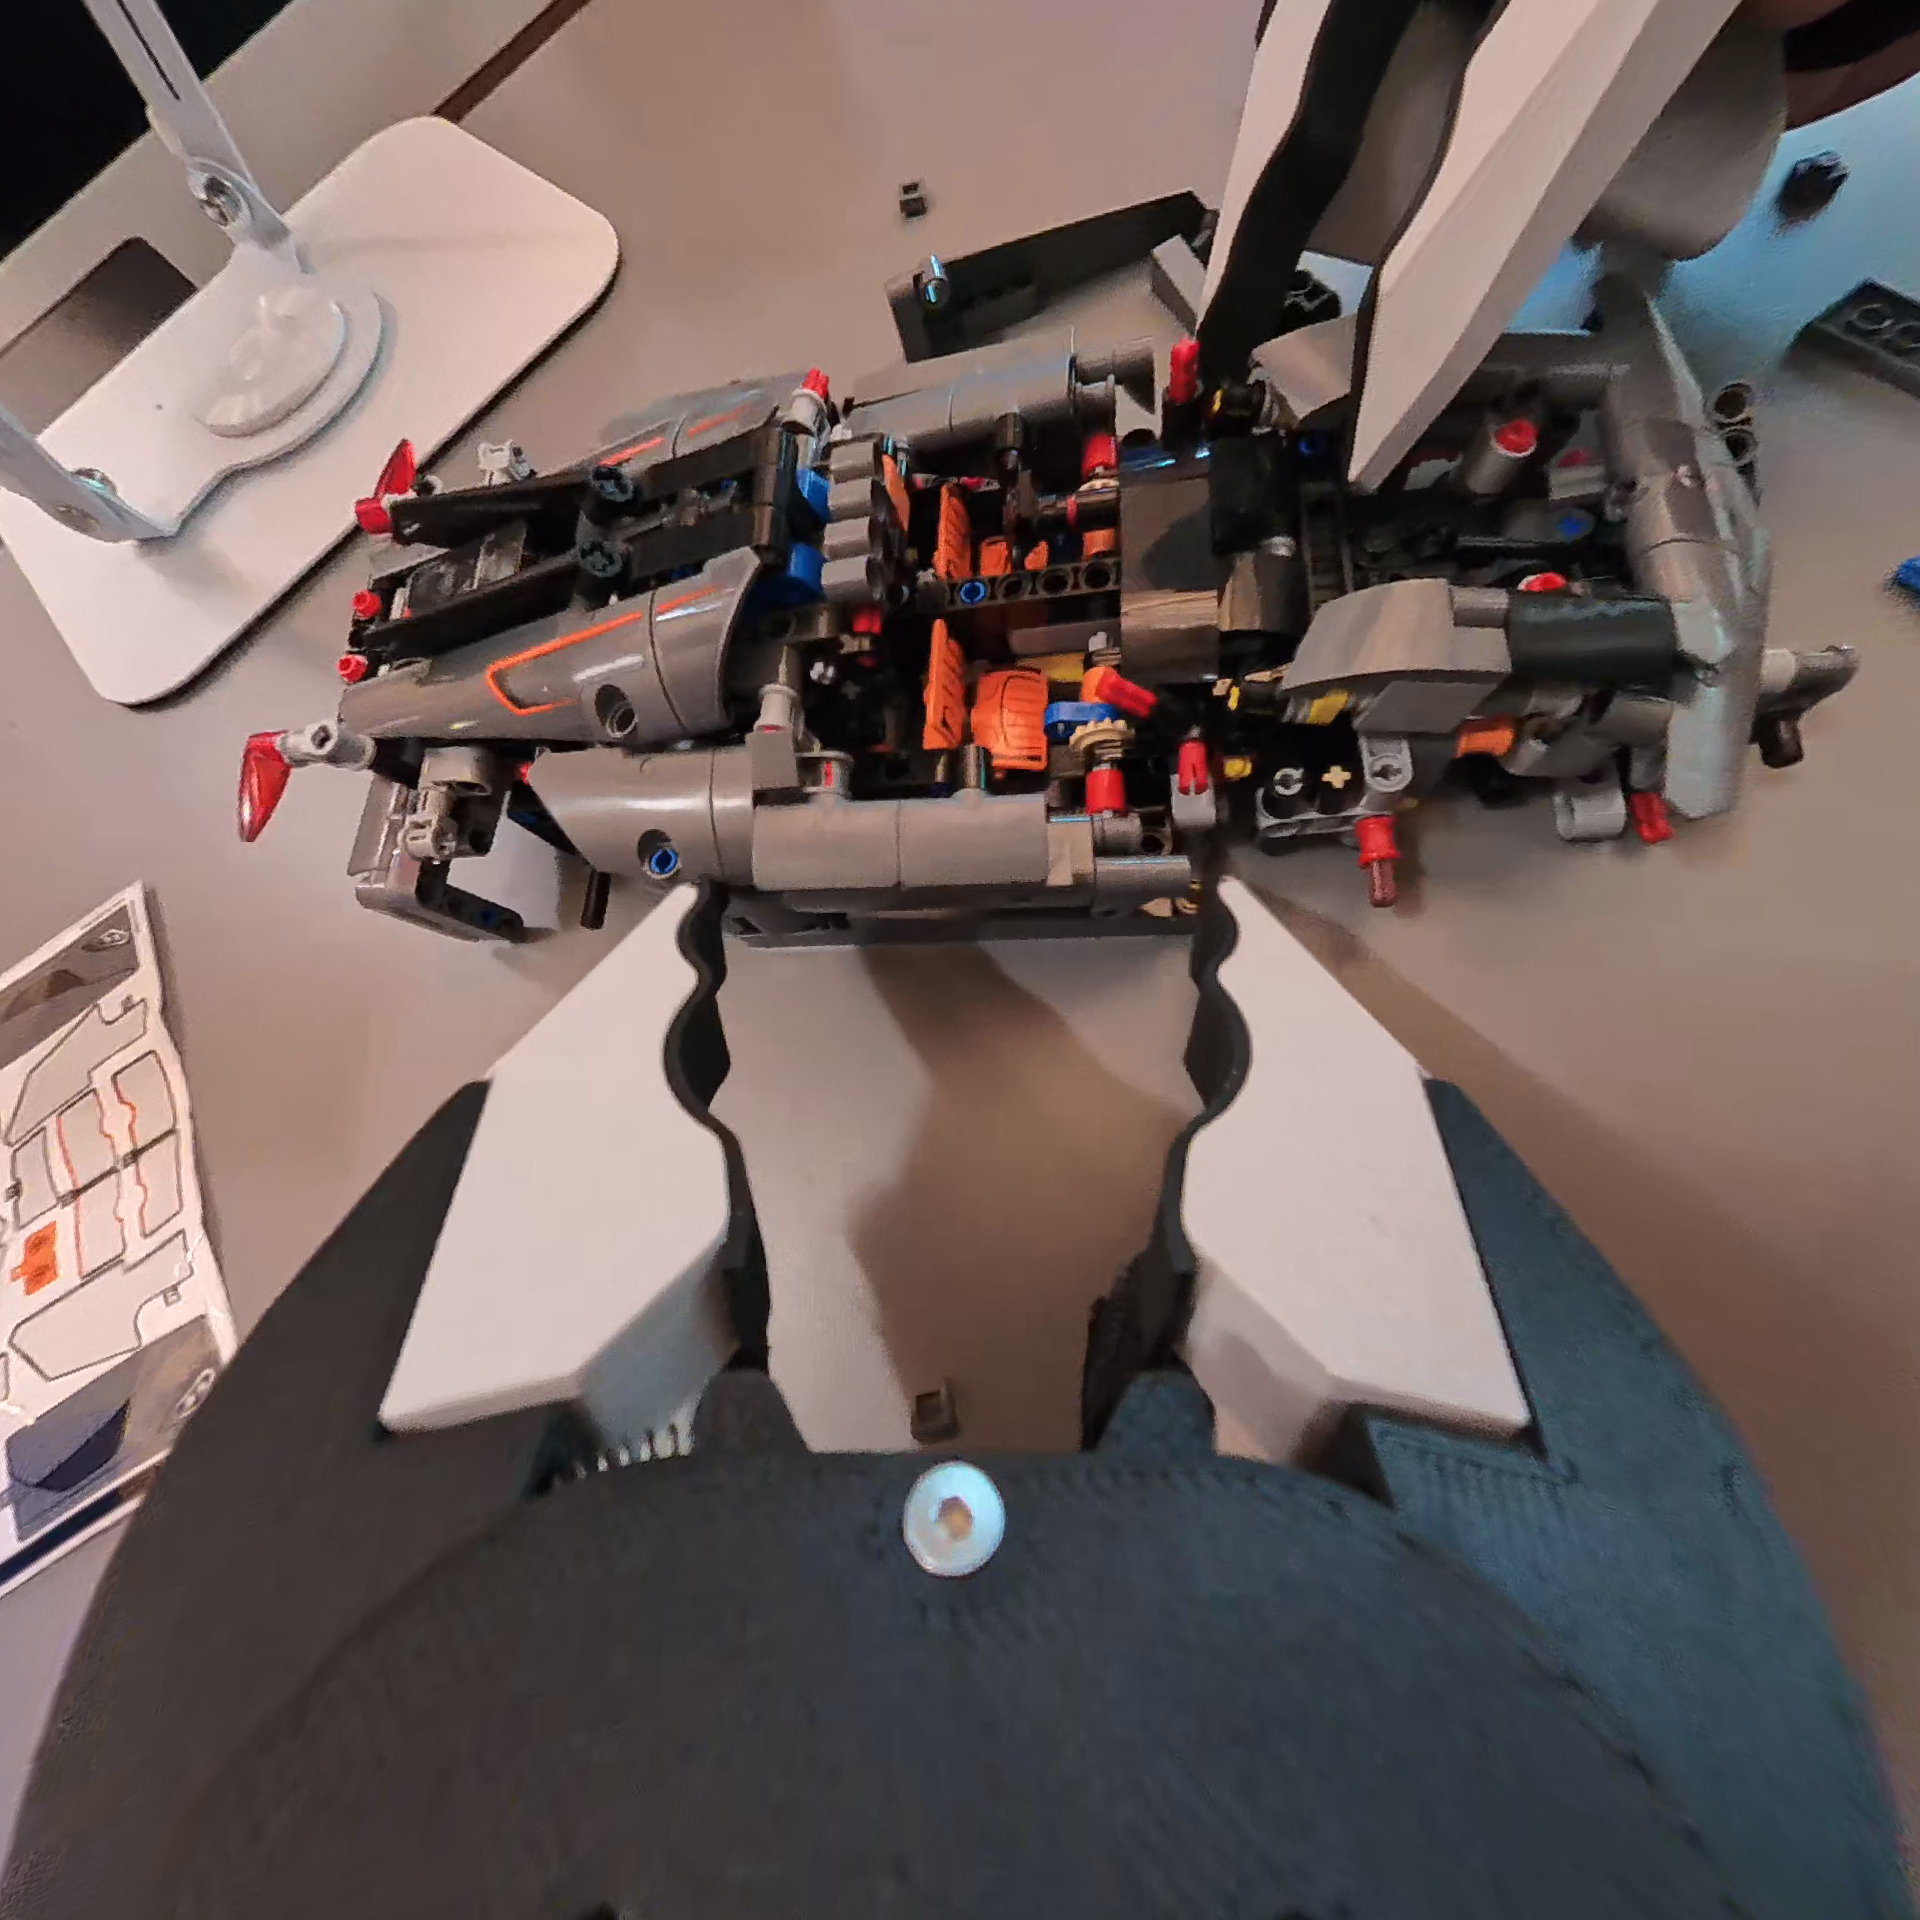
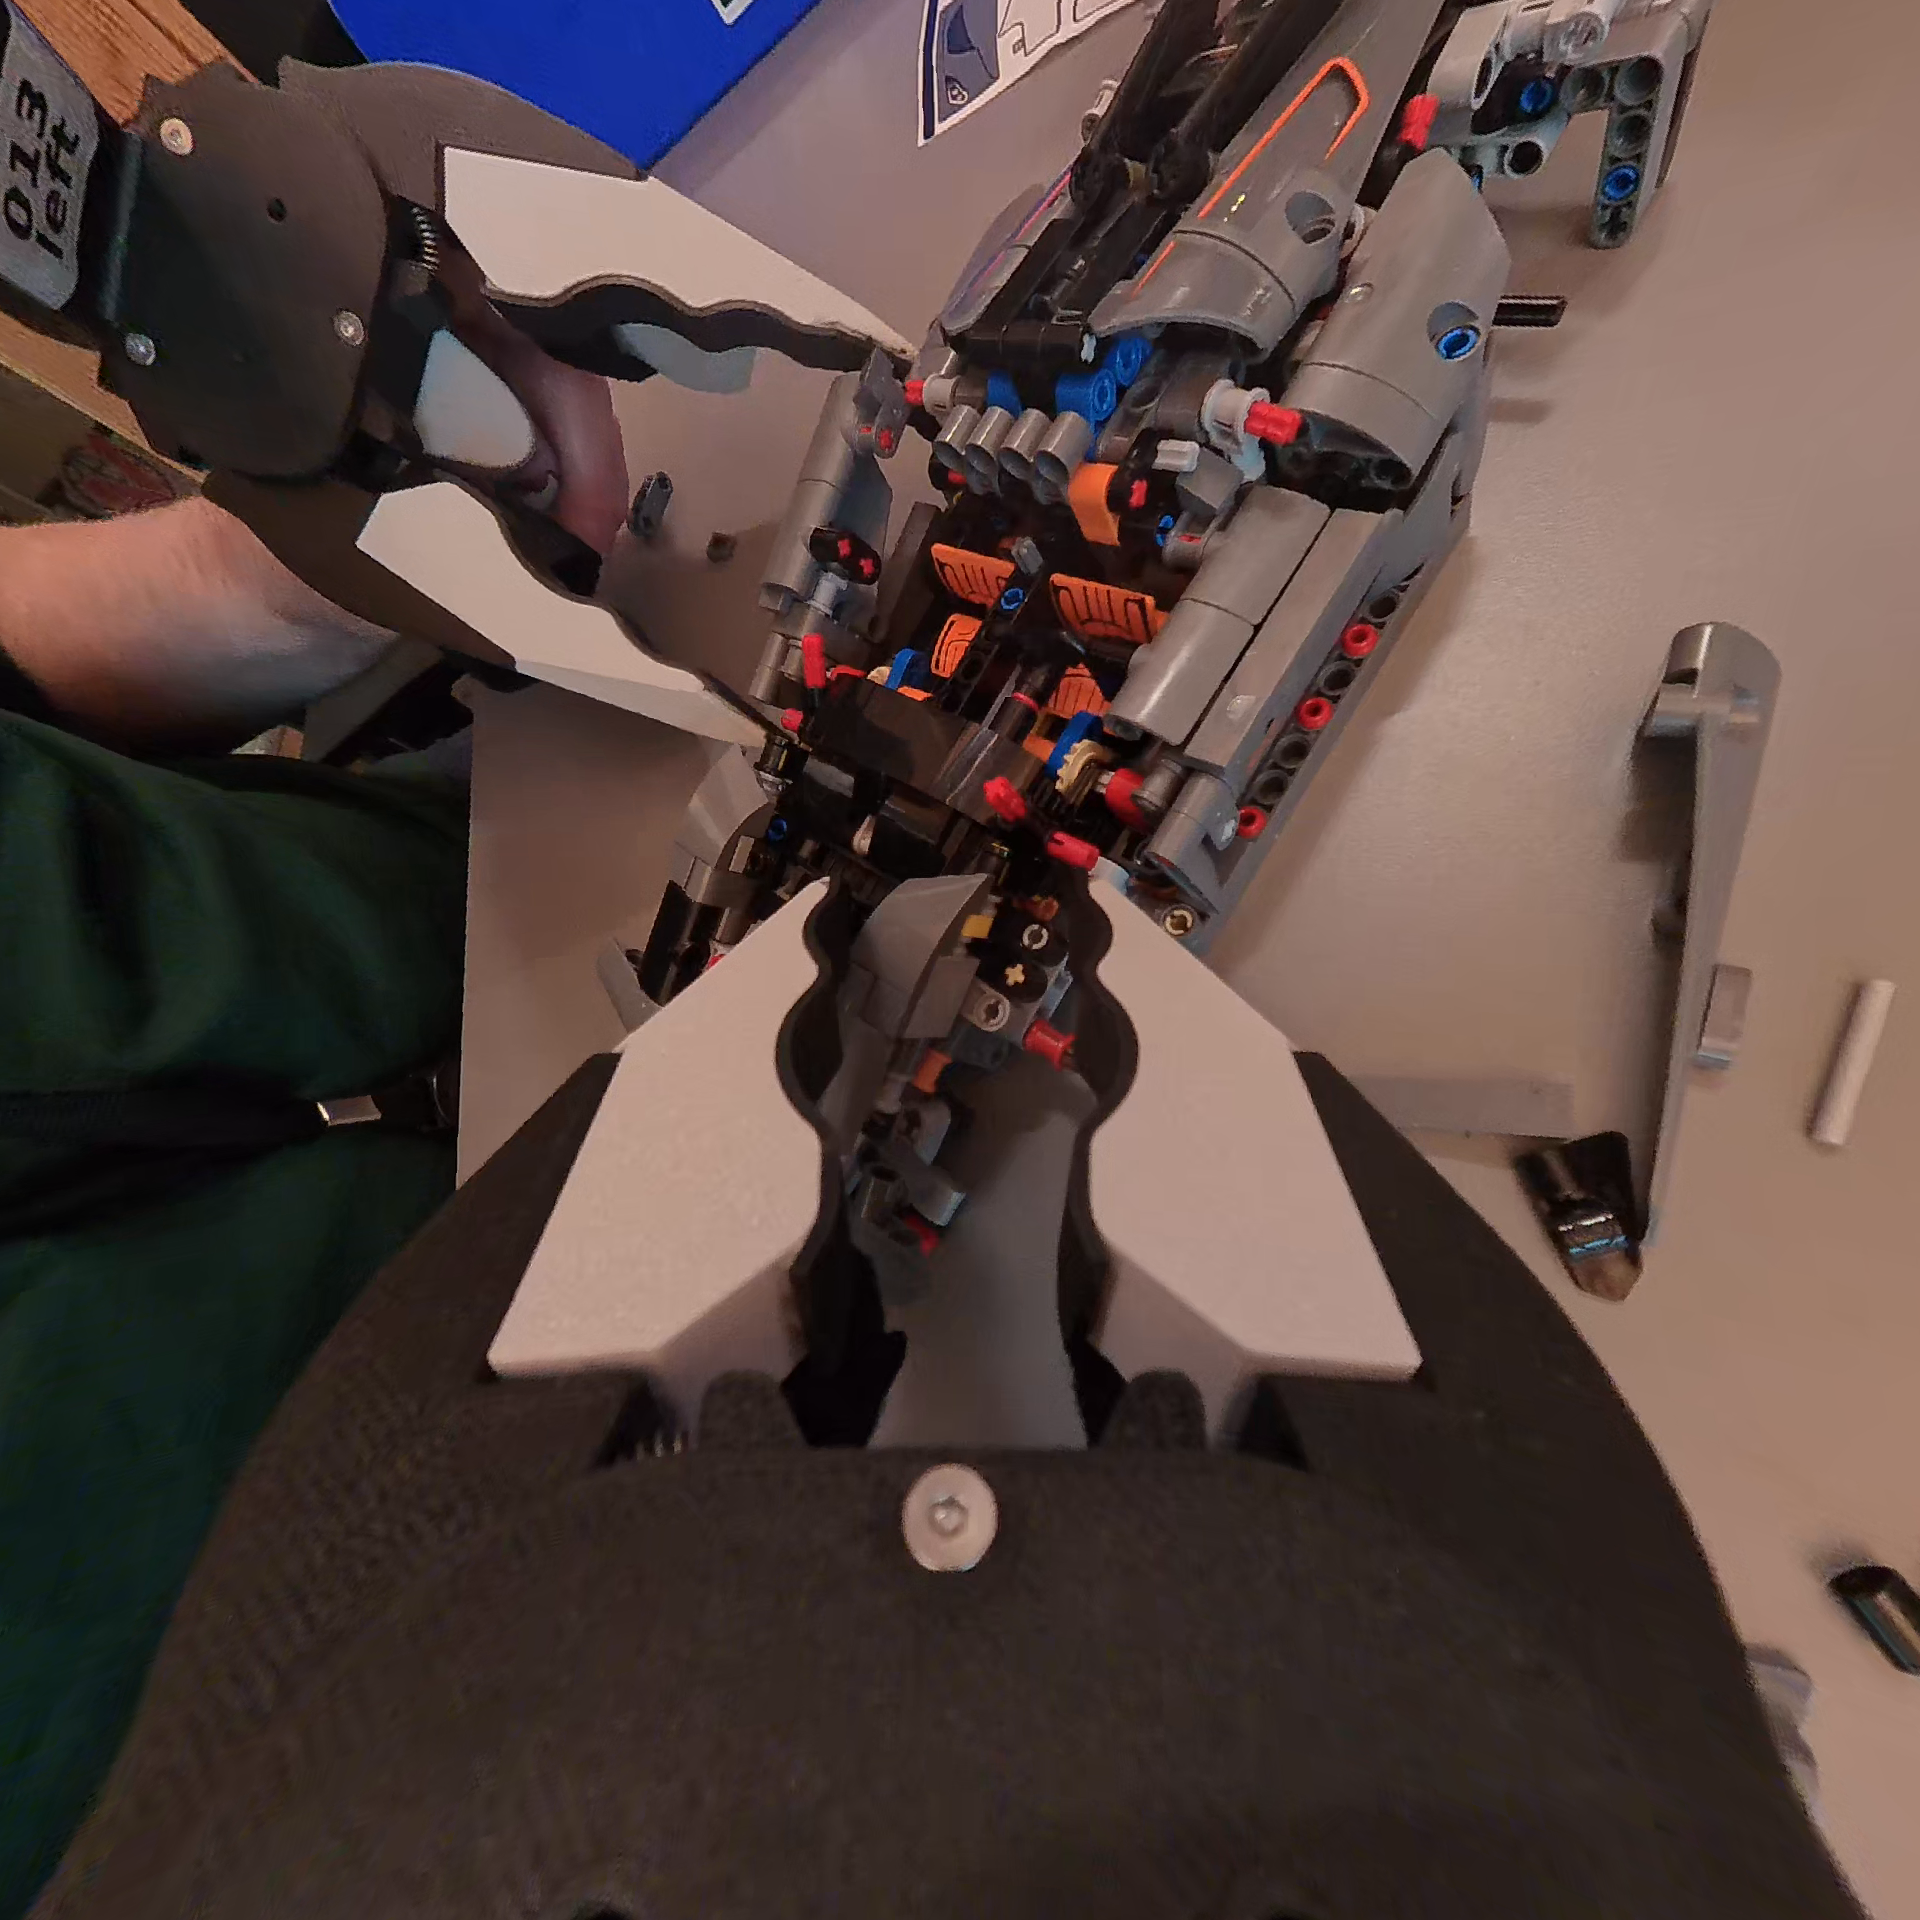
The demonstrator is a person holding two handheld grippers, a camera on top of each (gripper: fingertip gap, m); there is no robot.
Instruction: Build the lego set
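Currently your left claw (image 1: 956, 899) has its jaws spread wide, tips touching or just beside the near grey side panel of the Lego car (image 1: 935, 623); nothing is gripped. The car, a half-built grey, black and orange Technic model, lies lengthwise across the middle of the tabletop (image 1: 1455, 1039), cockpit open with orange seats (image 1: 1003, 717) showing.

Your right claw (image 2: 956, 904) comes down over the car's other end, jaws partly apart and straddling a grey wedge panel (image 2: 920, 961) and the black pin block beside it. Cannot tell if the pads actually clamp it.

In the left wrist view the right claw's white fingers (image 1: 1455, 312) sit down inside the chassis.

Loose stuff:
- sticker sheet (image 1: 94, 1195) at the near left edge of the tabletop
- white stand base (image 1: 312, 416) at the far left corner
- dark grey panel (image 1: 1039, 275) just behind the car
- grey panel subassembly (image 2: 1683, 935) and a white tube (image 2: 1855, 1060) to the right of the car, well apart from it
- small dark piece (image 1: 933, 1411) between your left claw's fingers, on the tabletop.
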